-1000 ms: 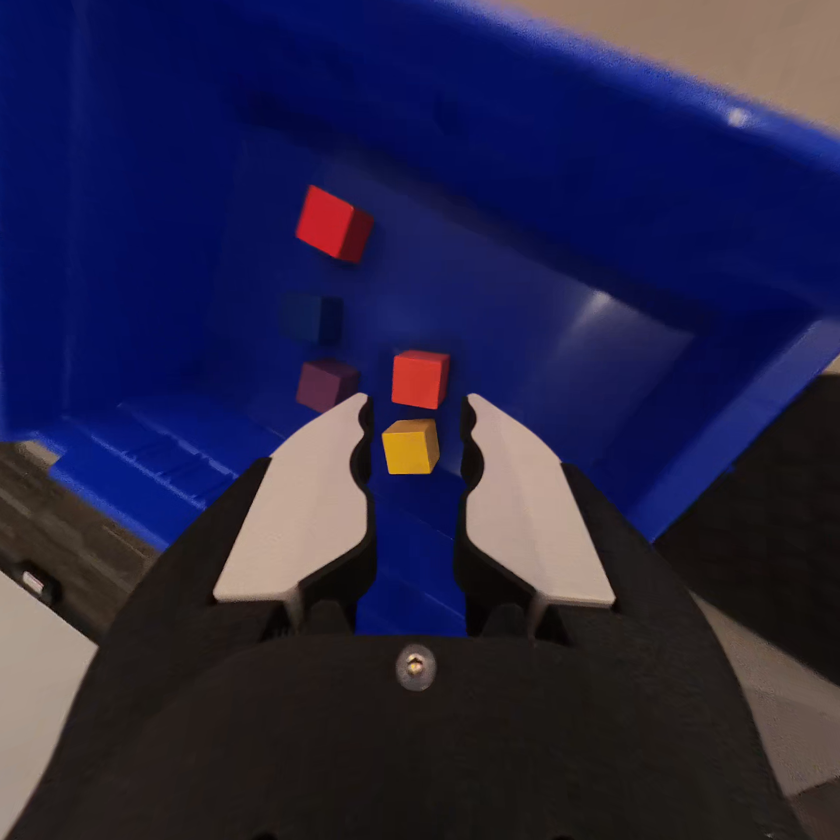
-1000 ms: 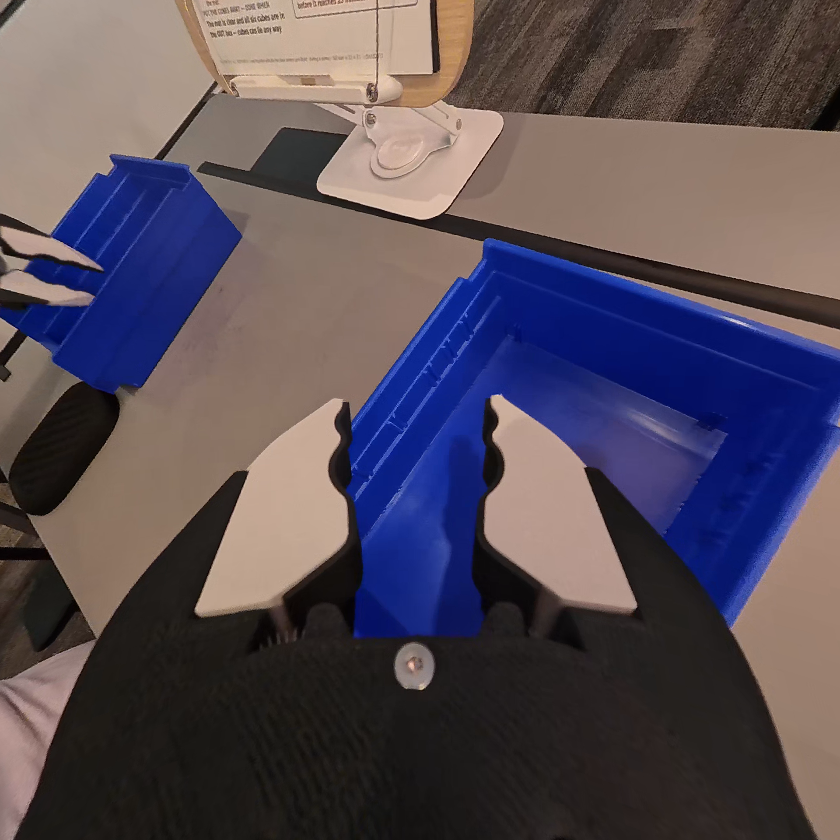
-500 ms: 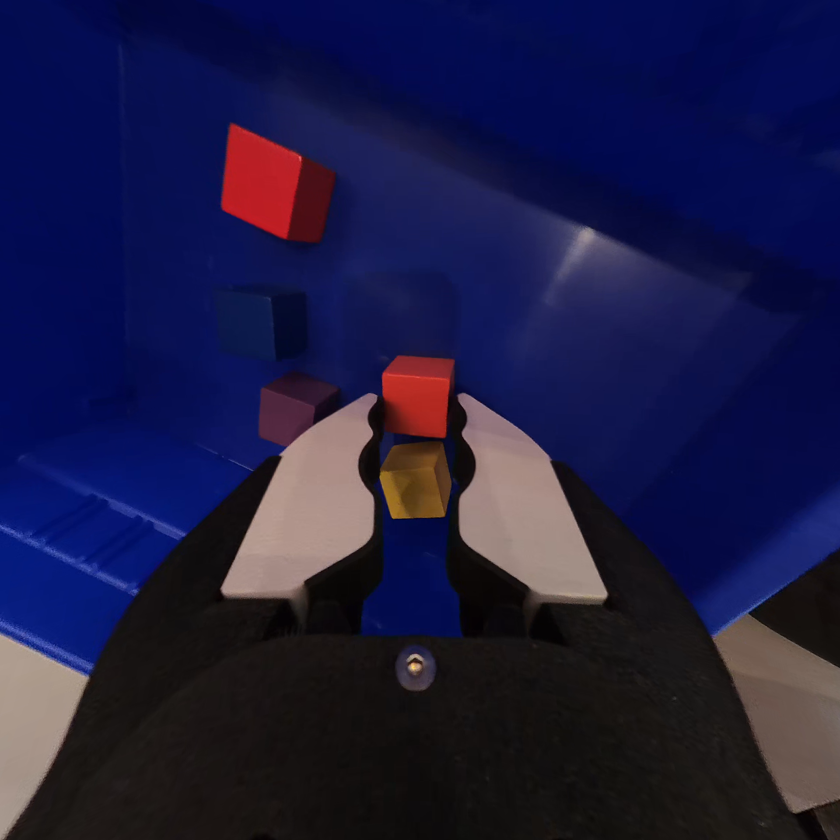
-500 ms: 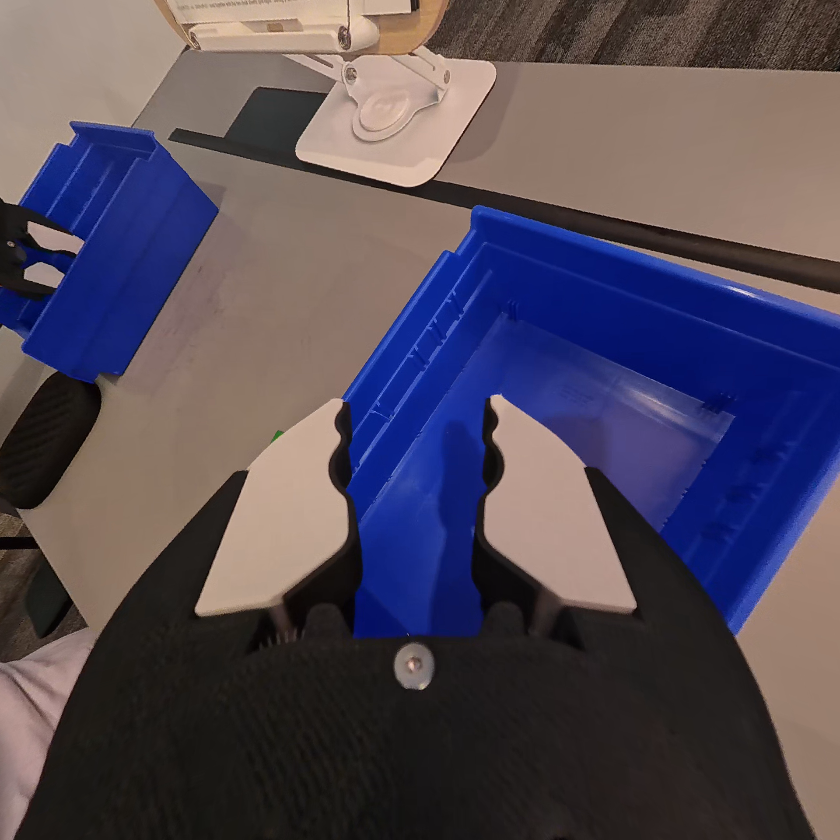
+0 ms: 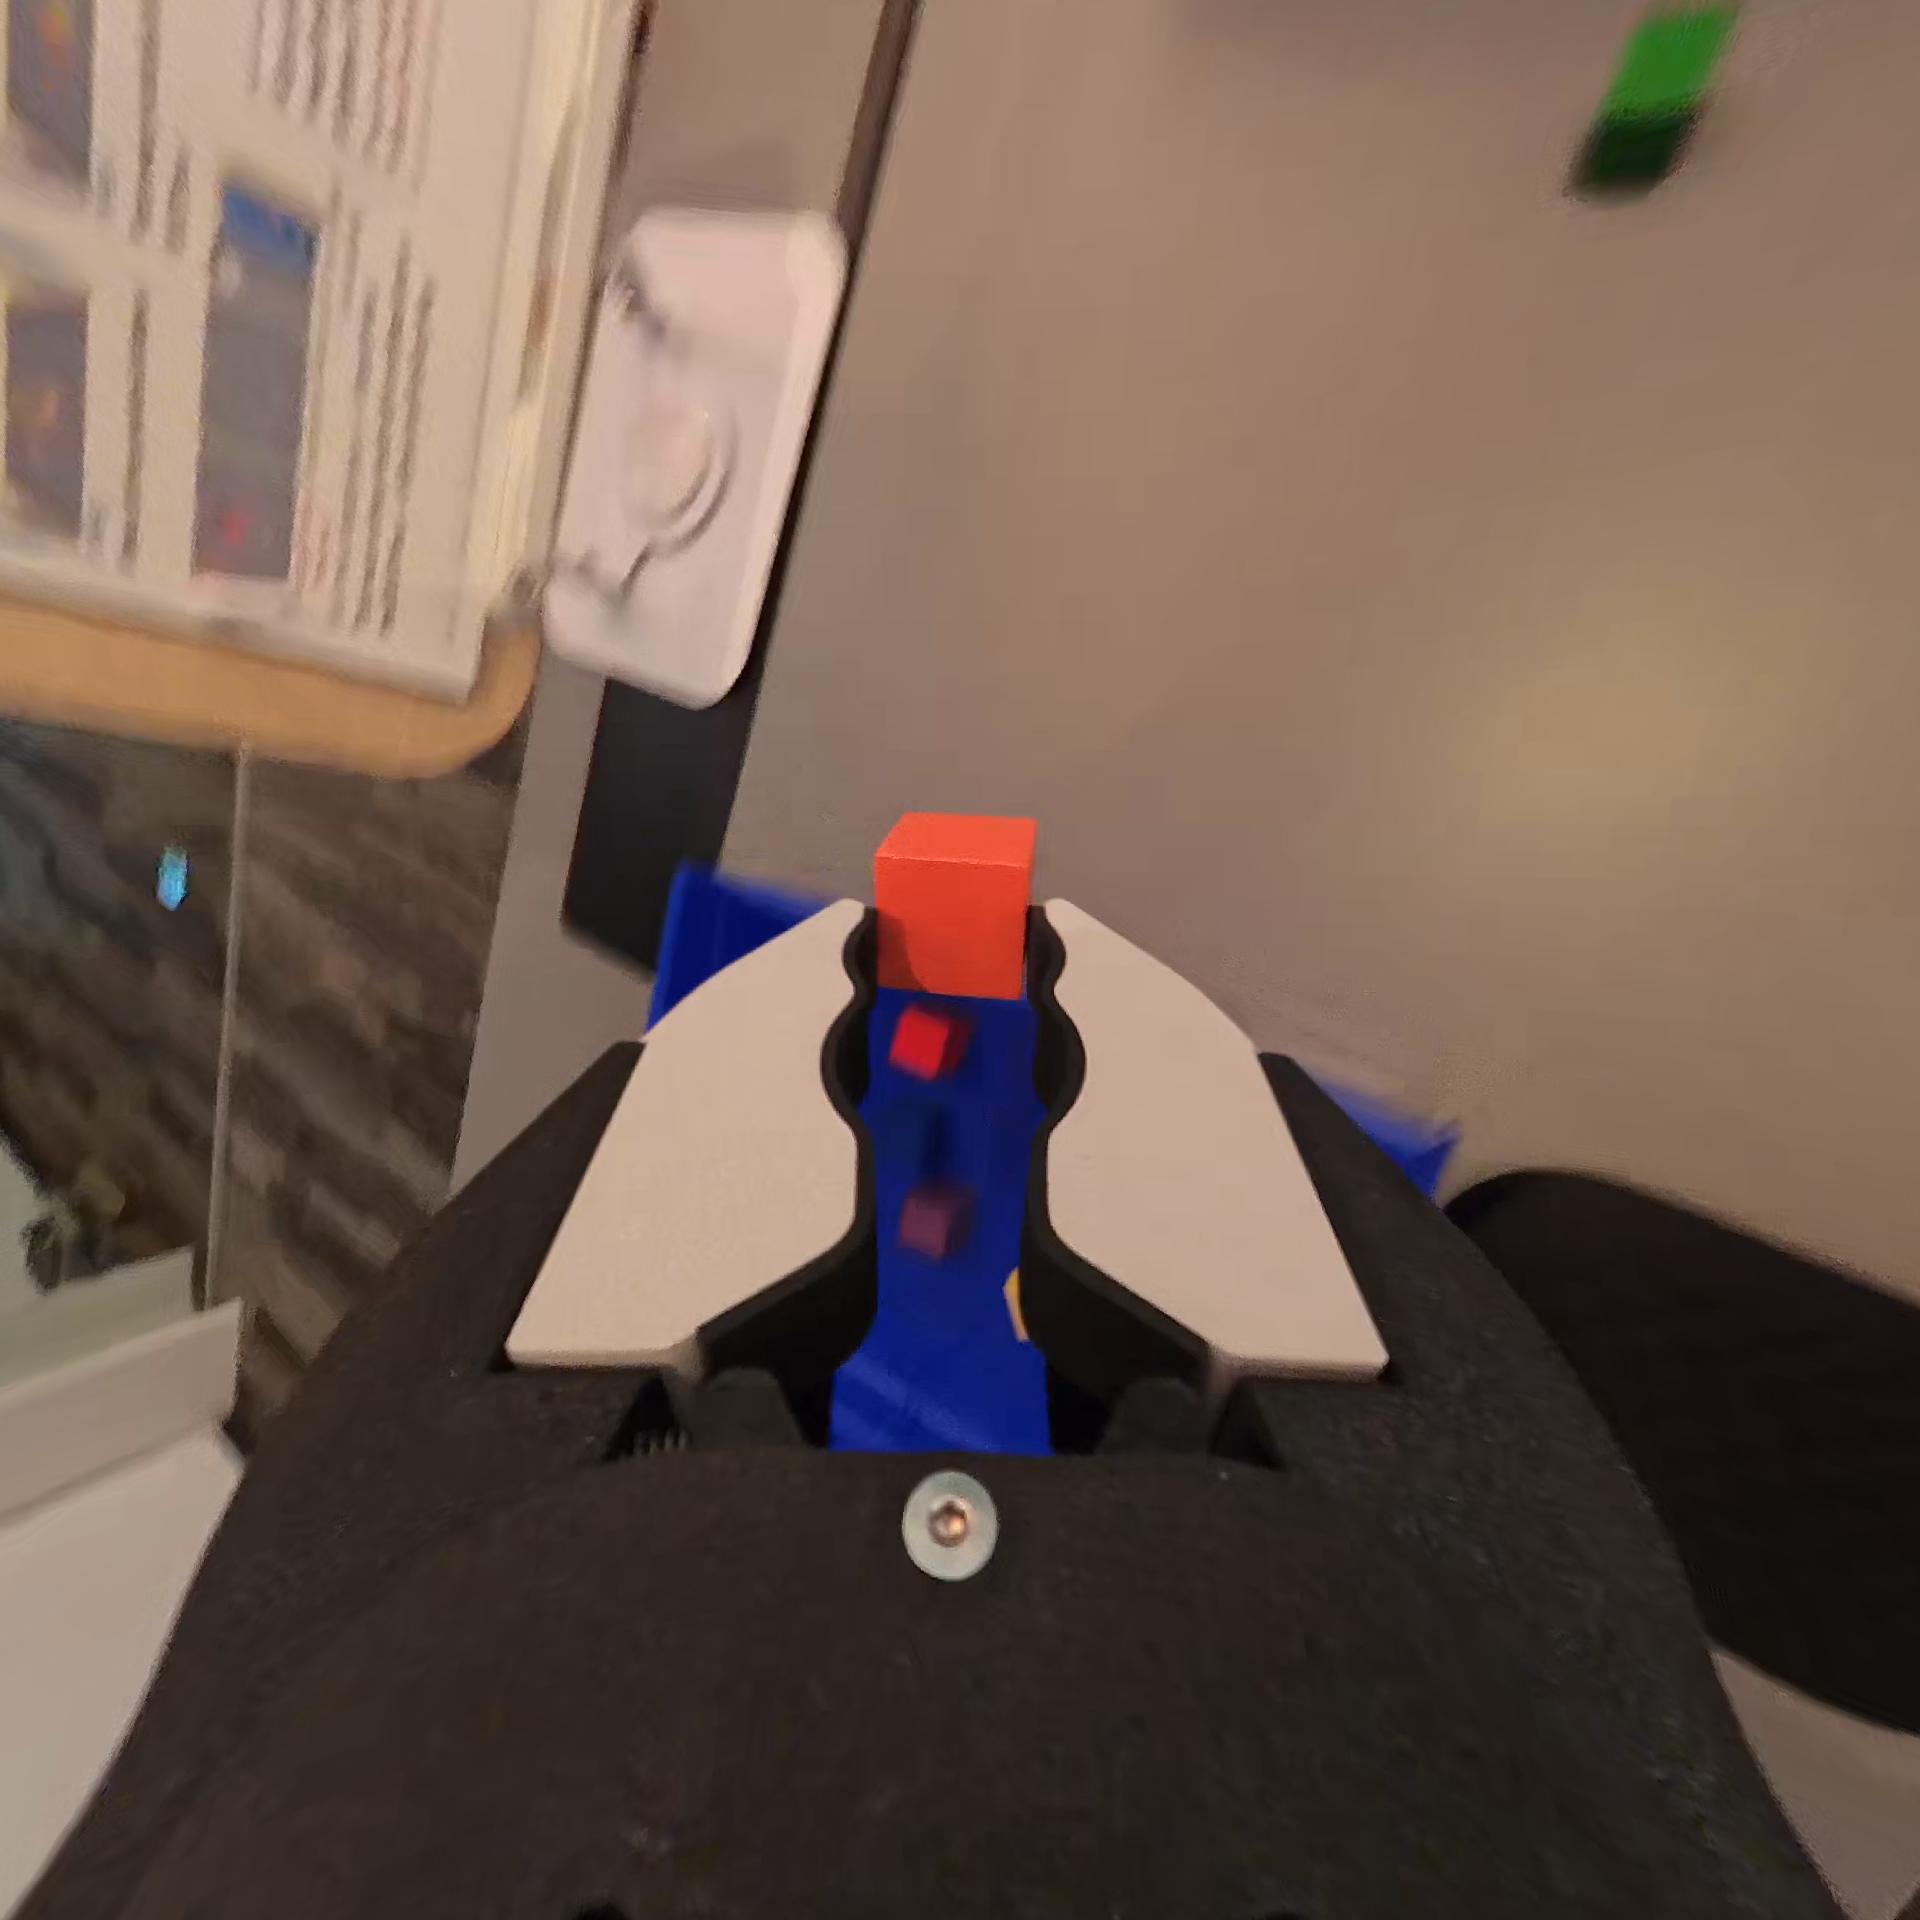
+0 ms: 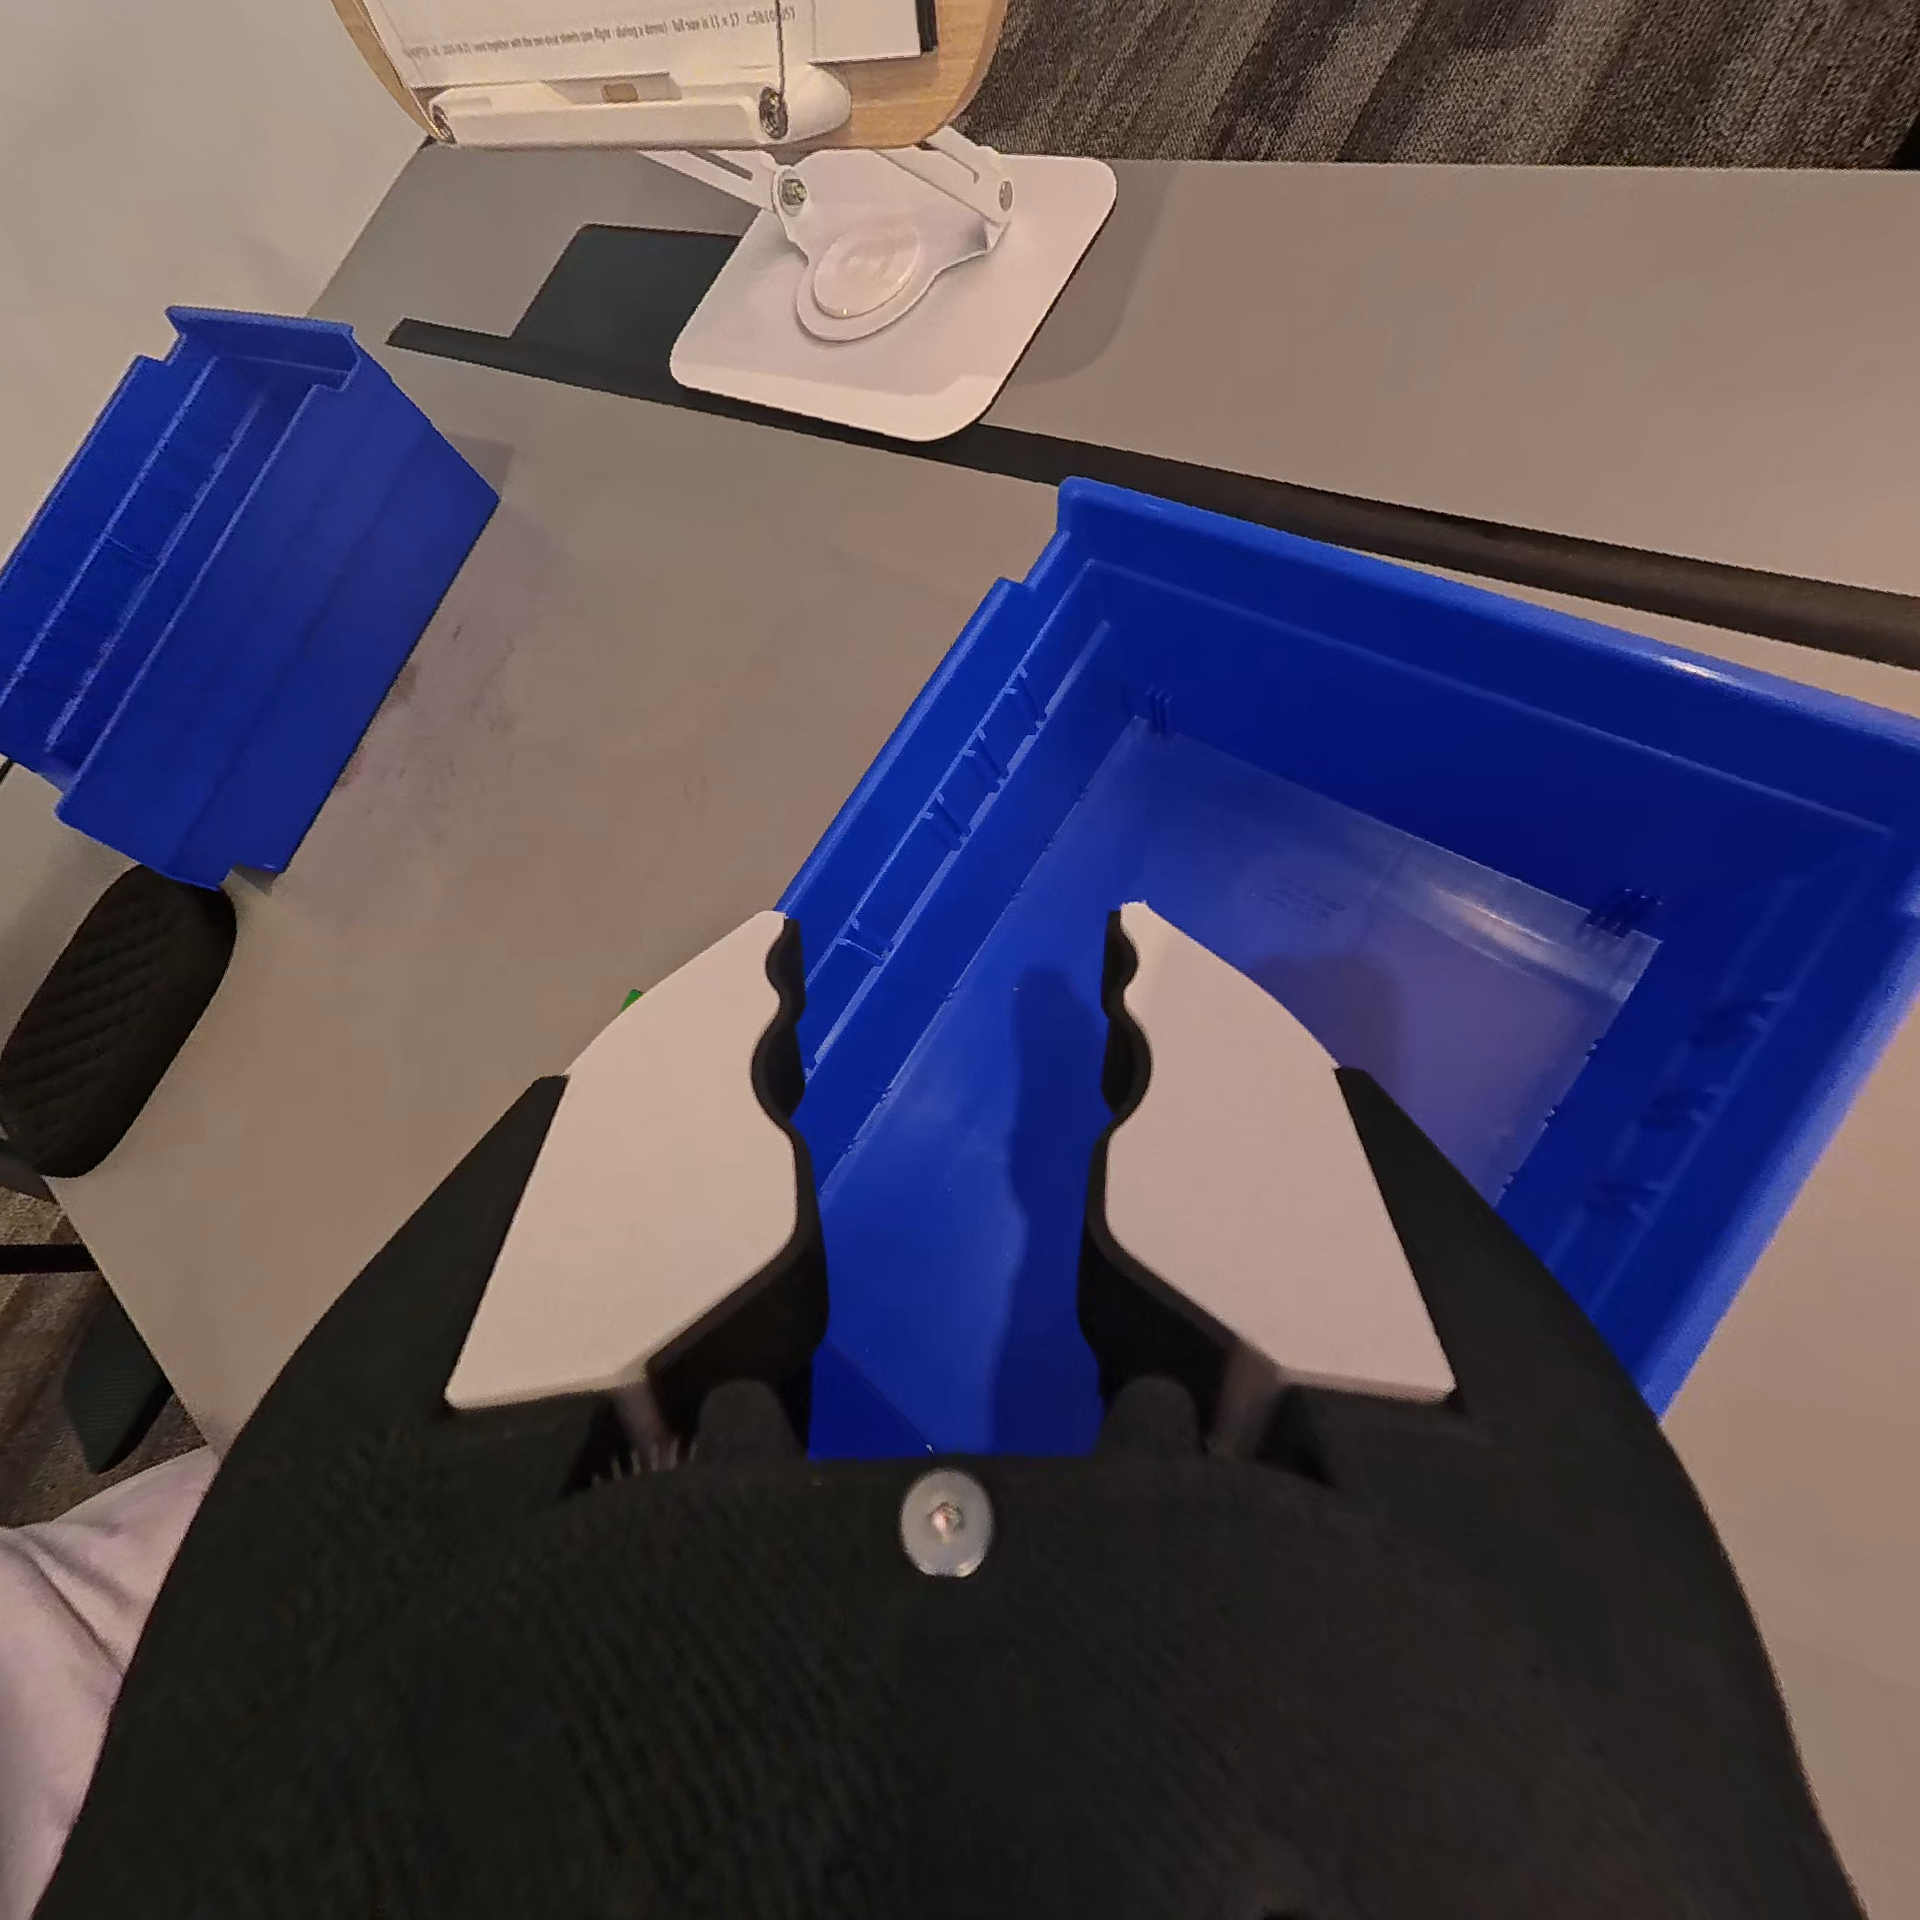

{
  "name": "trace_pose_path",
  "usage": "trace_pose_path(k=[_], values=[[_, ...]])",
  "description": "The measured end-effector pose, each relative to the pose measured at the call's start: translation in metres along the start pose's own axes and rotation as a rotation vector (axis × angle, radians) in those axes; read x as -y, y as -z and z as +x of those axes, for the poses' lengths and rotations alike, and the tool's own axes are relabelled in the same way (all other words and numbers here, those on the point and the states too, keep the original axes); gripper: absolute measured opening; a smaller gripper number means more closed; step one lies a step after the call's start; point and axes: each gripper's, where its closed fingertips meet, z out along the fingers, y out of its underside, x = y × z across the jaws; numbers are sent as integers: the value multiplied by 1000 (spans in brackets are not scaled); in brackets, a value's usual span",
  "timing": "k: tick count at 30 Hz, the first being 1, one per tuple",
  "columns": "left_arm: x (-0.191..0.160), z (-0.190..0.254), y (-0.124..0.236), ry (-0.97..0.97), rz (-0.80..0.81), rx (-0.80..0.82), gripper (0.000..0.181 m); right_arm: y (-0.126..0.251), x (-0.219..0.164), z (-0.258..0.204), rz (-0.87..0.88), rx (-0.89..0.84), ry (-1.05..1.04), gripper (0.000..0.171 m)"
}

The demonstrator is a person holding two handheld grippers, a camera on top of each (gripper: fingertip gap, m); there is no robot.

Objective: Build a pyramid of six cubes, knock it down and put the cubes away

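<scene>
The left tongs [image 5: 954,914] are clamped on an orange-red cube [image 5: 954,906], pinched at its lower half between the grey fingertips [image 5: 800,961], with its top standing proud of them. Seen through the gap beneath, a small blue bin [image 5: 940,1340] holds a red cube [image 5: 924,1040], a purple cube [image 5: 930,1222] and a sliver of a yellow one [image 5: 1015,1311] against the right finger. Farther off on the matt grey surface [image 5: 1351,520] lies a blurred green cube [image 5: 1647,99], well apart from the bin.

The right tongs [image 6: 951,940] are spread open and hold nothing, poised over the near wall of a large blue bin [image 6: 1455,665] of glossy moulded plastic with ribbed inner walls. Left of it, across bare surface, the small blue bin [image 6: 239,613] sits beside a black textured pad [image 6: 104,1018]. Beyond stands a white stand base [image 6: 904,301] carrying a wood-edged board with printed sheets [image 6: 665,42].
</scene>
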Motion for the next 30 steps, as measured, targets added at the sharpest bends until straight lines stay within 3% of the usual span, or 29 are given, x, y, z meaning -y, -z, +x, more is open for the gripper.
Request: trace_pose_path(k=[3, 5, 9, 13, 30], values=[[61, 58, -27, -92, 93, -137, 27, -1, -1, -3, -8, 3, 11, 57], [81, 91, -59, -136, 68, -192, 27, -2, -1, -6, -10, 5, 17, 57], [94, 139, -125, -173, -49, -282, 27, -3, -1, -11, -11, 18, 29, 57], [97, 164, -169, -161, -154, -322, 27, 0, 2, -15, 3, 32, 39, 57], [117, 187, -204, -208, -244, -361, 27, 11, 6, -10, 36, 54, 17, 57]])
